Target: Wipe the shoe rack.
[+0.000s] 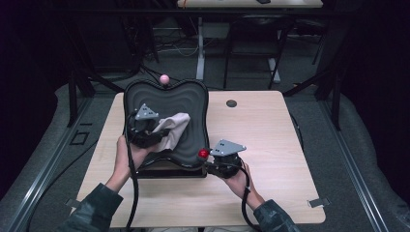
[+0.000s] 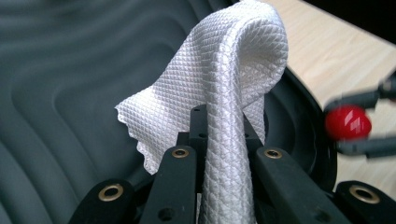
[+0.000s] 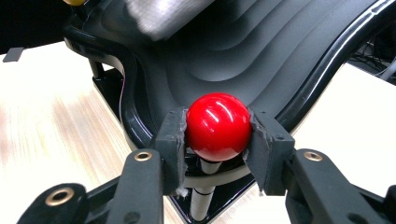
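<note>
Seemingly mid-wipe, the left gripper [image 2: 219, 154] clenched the white cloth [image 2: 219, 79] over the dark ridged tray [image 1: 193, 104], the right gripper [image 3: 217, 140] grasping its red knob [image 3: 217, 126].

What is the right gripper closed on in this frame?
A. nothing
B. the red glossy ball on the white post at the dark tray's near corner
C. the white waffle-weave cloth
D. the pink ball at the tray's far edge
B: in the right gripper view the right gripper has its fingers pressed on both sides of the red glossy ball; the white waffle-weave cloth sits in the left gripper.
</note>
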A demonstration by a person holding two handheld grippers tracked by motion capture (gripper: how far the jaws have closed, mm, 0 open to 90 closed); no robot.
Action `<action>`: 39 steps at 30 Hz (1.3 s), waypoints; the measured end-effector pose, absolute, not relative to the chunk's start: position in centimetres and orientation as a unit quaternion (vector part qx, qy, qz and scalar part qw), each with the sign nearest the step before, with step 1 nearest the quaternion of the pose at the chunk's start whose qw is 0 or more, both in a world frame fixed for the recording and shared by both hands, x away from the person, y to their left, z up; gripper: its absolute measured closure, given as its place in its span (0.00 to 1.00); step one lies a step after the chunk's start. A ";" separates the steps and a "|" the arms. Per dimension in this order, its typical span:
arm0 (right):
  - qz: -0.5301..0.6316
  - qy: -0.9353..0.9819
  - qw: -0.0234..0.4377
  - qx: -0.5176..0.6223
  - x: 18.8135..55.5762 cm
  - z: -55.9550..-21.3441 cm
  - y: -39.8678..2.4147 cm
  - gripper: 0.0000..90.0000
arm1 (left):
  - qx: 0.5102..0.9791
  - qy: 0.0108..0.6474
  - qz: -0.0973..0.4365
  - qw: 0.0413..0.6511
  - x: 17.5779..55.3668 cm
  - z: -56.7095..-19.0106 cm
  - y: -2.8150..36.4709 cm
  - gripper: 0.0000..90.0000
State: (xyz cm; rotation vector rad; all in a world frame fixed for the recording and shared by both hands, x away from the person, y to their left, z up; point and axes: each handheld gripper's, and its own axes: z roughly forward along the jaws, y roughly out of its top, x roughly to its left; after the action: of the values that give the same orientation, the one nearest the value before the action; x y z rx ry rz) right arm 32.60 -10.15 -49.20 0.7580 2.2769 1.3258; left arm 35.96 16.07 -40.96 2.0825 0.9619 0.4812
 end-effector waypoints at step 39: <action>0.463 0.823 0.184 0.273 33.0 -48.7 -9.9 0.67 | 0.853 0.371 0.154 0.335 26.9 -52.3 14.7 0.92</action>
State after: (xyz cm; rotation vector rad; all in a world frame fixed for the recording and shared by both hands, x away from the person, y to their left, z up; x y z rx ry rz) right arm 33.01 -9.91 -48.74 0.7696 2.3204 1.3057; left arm 26.88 14.67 -52.29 2.2247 0.9671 0.4018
